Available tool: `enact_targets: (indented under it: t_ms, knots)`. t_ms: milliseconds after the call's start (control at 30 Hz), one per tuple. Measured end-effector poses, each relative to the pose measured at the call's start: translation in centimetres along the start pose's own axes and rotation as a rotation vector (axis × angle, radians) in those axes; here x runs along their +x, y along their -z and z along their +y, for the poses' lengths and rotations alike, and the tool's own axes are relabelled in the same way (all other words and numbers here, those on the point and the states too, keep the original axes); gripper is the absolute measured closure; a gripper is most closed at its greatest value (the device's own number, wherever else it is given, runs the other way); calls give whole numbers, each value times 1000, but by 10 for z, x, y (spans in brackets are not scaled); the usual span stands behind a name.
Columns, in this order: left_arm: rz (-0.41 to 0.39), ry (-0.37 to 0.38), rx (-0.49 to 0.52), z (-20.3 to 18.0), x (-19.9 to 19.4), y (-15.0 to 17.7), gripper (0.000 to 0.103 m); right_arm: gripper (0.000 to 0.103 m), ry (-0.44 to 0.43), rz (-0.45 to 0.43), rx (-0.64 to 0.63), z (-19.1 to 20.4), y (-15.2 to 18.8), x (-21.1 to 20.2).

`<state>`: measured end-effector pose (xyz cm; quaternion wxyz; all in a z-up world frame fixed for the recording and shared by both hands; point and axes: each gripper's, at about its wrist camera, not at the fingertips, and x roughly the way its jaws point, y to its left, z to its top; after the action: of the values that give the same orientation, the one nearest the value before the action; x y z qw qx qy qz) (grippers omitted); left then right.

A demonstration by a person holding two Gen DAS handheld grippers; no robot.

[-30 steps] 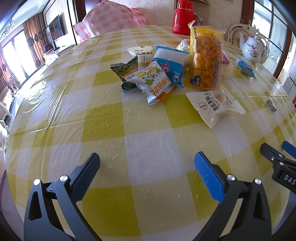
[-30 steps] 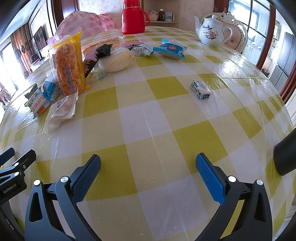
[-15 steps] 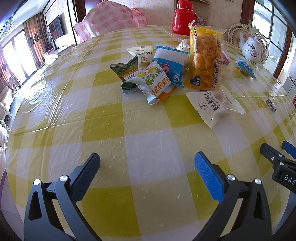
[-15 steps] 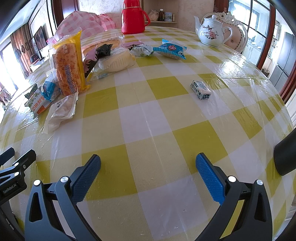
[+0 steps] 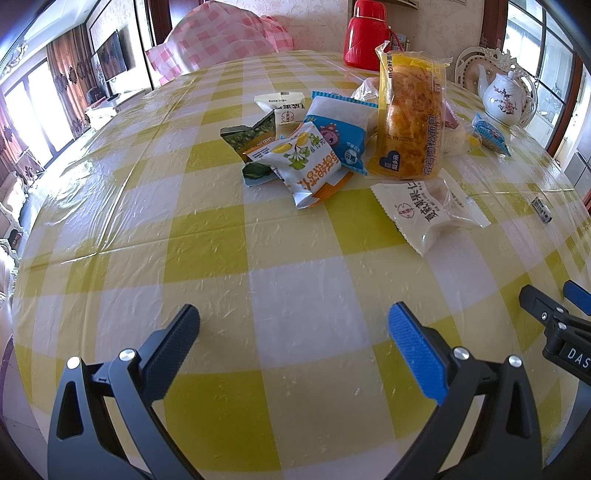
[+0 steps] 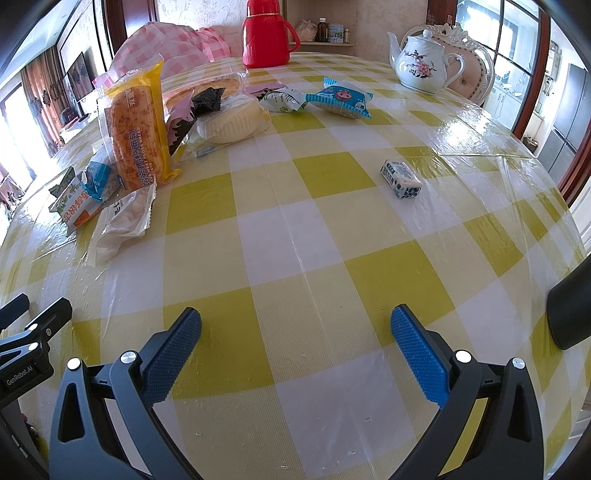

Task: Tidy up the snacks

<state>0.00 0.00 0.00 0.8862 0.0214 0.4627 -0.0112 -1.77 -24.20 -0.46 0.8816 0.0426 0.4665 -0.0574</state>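
From the left wrist camera, the left gripper (image 5: 293,326) is hanging low over the round table with the yellow and white checked plastic cloth (image 5: 207,236). Its two blue-padded fingers (image 5: 415,347) are standing wide apart with nothing between them. The snacks are lying in a heap farther up the table. A tall yellow bag of fluffy bread (image 5: 412,118) is standing upright. Just beside it, a blue and white snack packet (image 5: 341,127) is leaning on a white packet with a lemon picture (image 5: 304,166). A clear packet with a white cake inside (image 5: 424,212) is lying flat in front of the bread. A red plastic jug (image 5: 365,35) and a white flowered teapot (image 5: 504,98) are sitting at the far side.

From the right wrist camera, the right gripper (image 6: 295,330) is also hanging over bare cloth, its fingers (image 6: 419,352) spread wide and holding nothing. The heap is off to the left. A small blue and white wrapped candy (image 6: 400,179) is lying alone, well apart from the heap.
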Motion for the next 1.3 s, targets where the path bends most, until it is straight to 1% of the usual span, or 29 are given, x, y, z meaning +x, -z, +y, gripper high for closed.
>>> enact_targets:
  t_ms: [1300]
  knots:
    - [5,0,-3,1,-1,1,1,4,-2,9,-9,0,-1,0]
